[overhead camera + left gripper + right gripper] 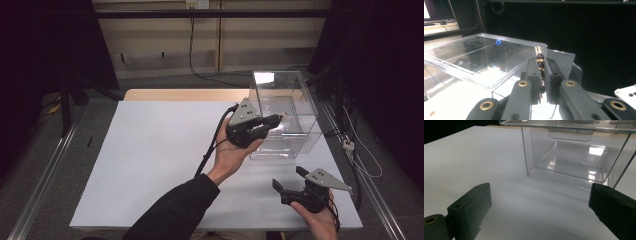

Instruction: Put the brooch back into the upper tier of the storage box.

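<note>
Beads on a short strand (540, 72), dark with gold-coloured links between them, are pinched between the jaws of the left gripper (272, 120), held up just beside the near left edge of a clear box at the far right of the table.

White table top (150, 160) is the largest thing in the high view, a wide pale sheet with a strip of bare wood along its far edge. On its far right part stands the clear plastic box (285, 112), tall, open at the top, with see-through walls; in the right gripper view (574, 157) its bottom and a low front lip show plainly.

A dark sleeve (175, 215) comes in from the near edge and ends in the left hand (232, 152), which carries the left gripper raised above the table, its jaws pointing right toward the box. In the left gripper view the jaws are pressed together on the strand, which runs upright between them and pokes out past their tips, with the box rim (486, 85) just beyond.

Near the right front corner of the table the right hand (320, 217) holds the right gripper (290, 180) low over the table. Its jaws are spread wide apart, with nothing between them, and point left and far toward the box.
</note>
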The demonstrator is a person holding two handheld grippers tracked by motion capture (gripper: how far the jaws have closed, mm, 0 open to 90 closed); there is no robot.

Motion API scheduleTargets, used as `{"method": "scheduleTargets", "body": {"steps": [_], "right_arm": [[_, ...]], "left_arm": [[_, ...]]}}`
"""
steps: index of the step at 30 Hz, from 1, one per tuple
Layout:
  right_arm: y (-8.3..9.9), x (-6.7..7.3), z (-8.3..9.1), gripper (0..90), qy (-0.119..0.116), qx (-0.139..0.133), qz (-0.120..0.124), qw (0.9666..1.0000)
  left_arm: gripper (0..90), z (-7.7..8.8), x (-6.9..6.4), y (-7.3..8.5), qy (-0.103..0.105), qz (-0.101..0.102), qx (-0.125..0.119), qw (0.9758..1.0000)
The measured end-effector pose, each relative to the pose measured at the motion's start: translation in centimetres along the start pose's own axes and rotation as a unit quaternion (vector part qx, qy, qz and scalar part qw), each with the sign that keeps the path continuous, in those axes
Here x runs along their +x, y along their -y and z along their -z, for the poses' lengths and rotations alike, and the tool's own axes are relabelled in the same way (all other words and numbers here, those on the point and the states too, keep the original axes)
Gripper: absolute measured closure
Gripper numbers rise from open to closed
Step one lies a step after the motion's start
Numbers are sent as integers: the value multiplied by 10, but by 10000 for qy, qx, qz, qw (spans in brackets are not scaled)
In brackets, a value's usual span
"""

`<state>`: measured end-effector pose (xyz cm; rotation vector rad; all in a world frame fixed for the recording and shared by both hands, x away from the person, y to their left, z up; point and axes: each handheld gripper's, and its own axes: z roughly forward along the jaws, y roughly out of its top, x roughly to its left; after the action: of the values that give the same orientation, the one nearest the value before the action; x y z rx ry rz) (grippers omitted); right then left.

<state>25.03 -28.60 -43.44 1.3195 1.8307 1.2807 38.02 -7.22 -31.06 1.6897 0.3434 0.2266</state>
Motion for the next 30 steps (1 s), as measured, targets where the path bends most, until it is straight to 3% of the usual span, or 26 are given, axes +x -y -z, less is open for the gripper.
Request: {"method": "scheduleTargets", "body": {"steps": [5,7,9,14,18,23,30], "right_arm": [[0,0,0,44,2,3,0,10000],[0,0,0,45,4,6,4,10000],[0,0,0,44,4,7,2,10000],[0,0,0,44,3,-2,-7,10000],[0,0,0,45,-2,-5,-2,10000],[0,0,0,45,-6,3,20,10000],[0,-1,-1,45,-2,22,29,10000]], "left_arm": [[830,1,1,-1,-7,7,19,10000],[812,2,2,0,-114,46,29,9999],[749,2,3,0,-35,157,-2,9999],[620,4,2,0,33,200,11,9998],[570,11,4,-2,-92,303,139,9994],[427,20,9,-5,-292,222,264,9990],[241,38,23,-7,-582,188,220,9979]]}}
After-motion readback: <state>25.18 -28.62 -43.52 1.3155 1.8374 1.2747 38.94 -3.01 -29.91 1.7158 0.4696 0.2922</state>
